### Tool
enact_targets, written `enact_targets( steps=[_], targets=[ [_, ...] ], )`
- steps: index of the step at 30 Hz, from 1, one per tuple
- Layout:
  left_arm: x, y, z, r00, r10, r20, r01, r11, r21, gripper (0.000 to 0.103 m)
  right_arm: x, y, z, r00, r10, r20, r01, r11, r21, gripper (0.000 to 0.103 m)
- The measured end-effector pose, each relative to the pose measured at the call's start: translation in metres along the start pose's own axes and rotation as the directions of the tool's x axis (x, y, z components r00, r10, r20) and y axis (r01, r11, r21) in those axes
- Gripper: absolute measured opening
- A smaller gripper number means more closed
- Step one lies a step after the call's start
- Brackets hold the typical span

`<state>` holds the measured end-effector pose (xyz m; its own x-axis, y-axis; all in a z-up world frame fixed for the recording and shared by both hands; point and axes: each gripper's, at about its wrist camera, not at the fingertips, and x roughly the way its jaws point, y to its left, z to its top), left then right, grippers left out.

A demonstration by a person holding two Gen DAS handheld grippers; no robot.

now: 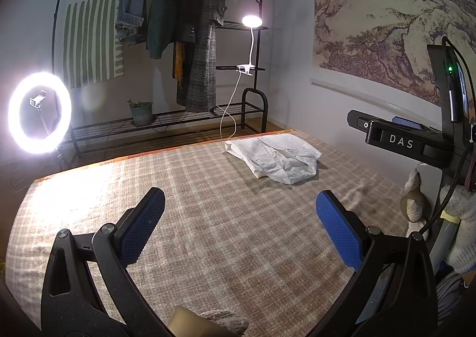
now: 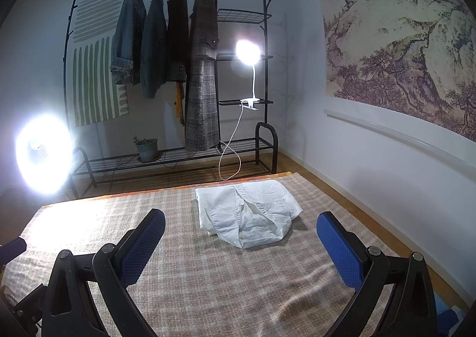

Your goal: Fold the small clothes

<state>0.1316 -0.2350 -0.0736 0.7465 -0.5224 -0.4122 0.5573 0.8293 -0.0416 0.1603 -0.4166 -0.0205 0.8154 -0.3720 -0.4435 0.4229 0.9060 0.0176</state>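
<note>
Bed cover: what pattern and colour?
Beige-and-tan plaid bed cover, with faint white grid lines; clearest in the right wrist view.

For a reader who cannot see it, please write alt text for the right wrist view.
A white garment lies crumpled on a plaid bed cover, ahead of the open right gripper with blue-padded jaws. Behind stand a clothes rack with coats and two bright lamps.
</note>
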Motion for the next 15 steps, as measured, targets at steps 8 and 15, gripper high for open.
enact_targets(
  steps=[8, 15],
  targets=[
    [-0.0002, -0.0003, -0.0001, 1.000, -0.002, 0.000, 0.002, 1.000, 0.003, 0.103, 0.0002, 0.0010, -0.0003, 1.000, 0.001, -0.001, -0.001, 1.000, -0.001, 0.103],
    [-0.0017, -0.0012, 0.0003, 1.000, -0.007, 0.000, 0.007, 1.000, 0.007, 0.103, 0.0019, 0.0017, -0.0006, 1.000, 0.006, -0.004, -0.006, 1.000, 0.001, 0.103]
  ],
)
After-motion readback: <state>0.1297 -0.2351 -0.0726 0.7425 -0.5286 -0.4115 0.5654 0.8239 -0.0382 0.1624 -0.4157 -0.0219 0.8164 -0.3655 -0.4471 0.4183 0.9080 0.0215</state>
